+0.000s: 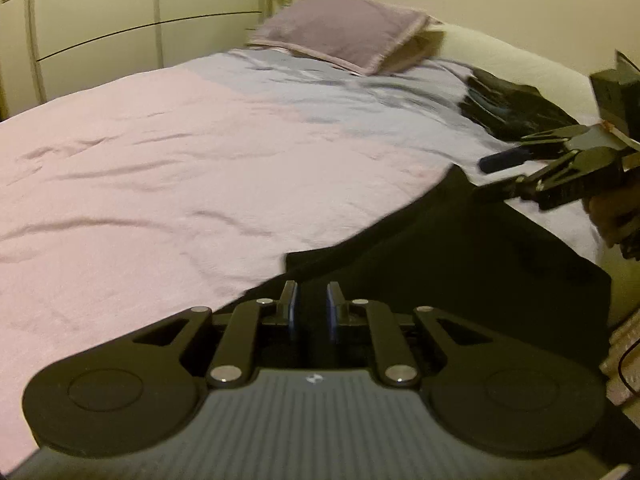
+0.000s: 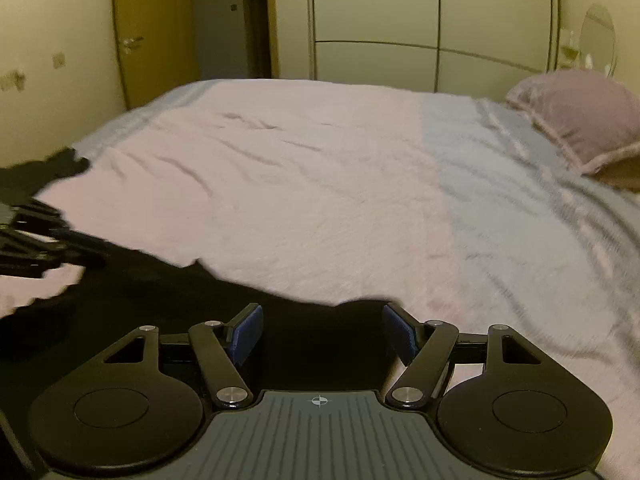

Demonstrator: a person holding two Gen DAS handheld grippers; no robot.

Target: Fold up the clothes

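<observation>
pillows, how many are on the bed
1. The pillow lies at the head of the bed, seen in both views. Another could be hidden behind it.

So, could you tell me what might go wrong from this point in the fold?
The left gripper is closed on the black garment, while the right gripper is open over its edge; lifting now could drag the cloth crooked. The garment also hangs past the bed's near edge and might slide off. A dark pile lies nearby and could get snagged.
</observation>
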